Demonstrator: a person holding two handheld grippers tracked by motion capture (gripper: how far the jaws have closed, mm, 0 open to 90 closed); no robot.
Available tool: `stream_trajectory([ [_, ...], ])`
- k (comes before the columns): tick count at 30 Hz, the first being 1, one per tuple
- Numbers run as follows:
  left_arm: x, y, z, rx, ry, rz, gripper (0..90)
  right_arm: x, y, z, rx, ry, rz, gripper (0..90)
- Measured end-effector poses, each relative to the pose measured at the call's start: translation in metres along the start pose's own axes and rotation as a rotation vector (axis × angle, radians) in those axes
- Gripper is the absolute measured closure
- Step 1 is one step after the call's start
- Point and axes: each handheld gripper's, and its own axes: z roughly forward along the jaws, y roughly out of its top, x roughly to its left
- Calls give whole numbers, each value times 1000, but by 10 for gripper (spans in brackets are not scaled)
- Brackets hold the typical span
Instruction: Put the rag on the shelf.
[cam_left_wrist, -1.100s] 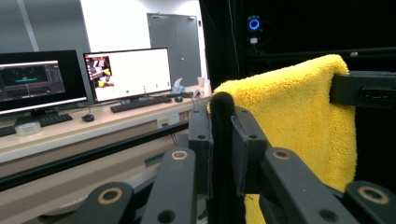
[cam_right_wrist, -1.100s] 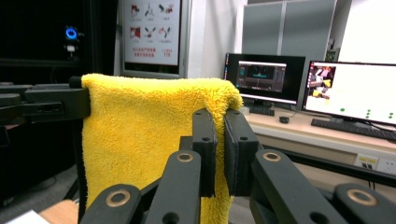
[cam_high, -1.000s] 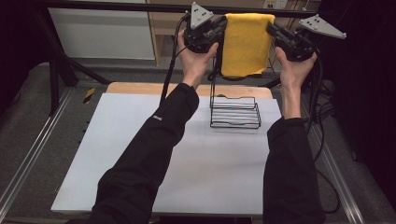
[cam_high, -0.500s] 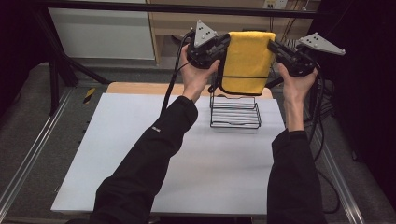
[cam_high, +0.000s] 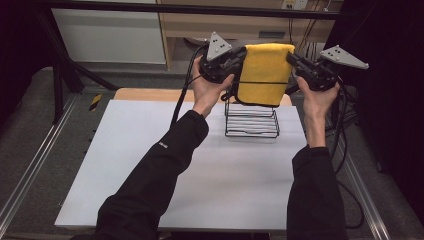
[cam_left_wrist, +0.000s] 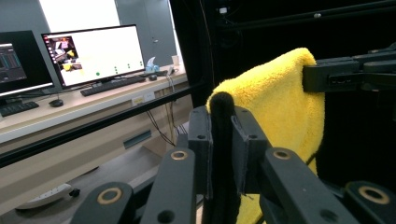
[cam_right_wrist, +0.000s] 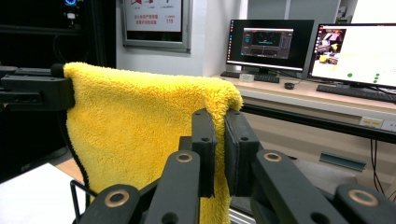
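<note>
Yellow fluffy towel (cam_high: 263, 72) hangs folded, dark-edged, both tools (cam_high: 241, 56) (cam_high: 291, 59) clamped on its top corners.

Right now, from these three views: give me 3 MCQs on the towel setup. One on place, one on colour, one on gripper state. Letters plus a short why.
1. Where does the wire rack stand?
A. far right part of the white table top
B. near left corner
C. on the floor

2. What colour is the towel?
A. blue
B. yellow
C. white

3. How is the towel held?
A. draped on the rack, both grippers open
B. by the left gripper alone
C. by its top corners, one in each gripper

Key: 1 A, the high view shows it there, under the towel. 2 B, yellow in all views. 3 C, the left gripper and the right gripper each clamp a corner.
</note>
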Motion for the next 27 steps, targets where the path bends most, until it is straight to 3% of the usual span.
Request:
stream_trajectory([
  [27,-19,-18,-16,61,-63,-5,781,11,-19,-27,57,18,28,834],
])
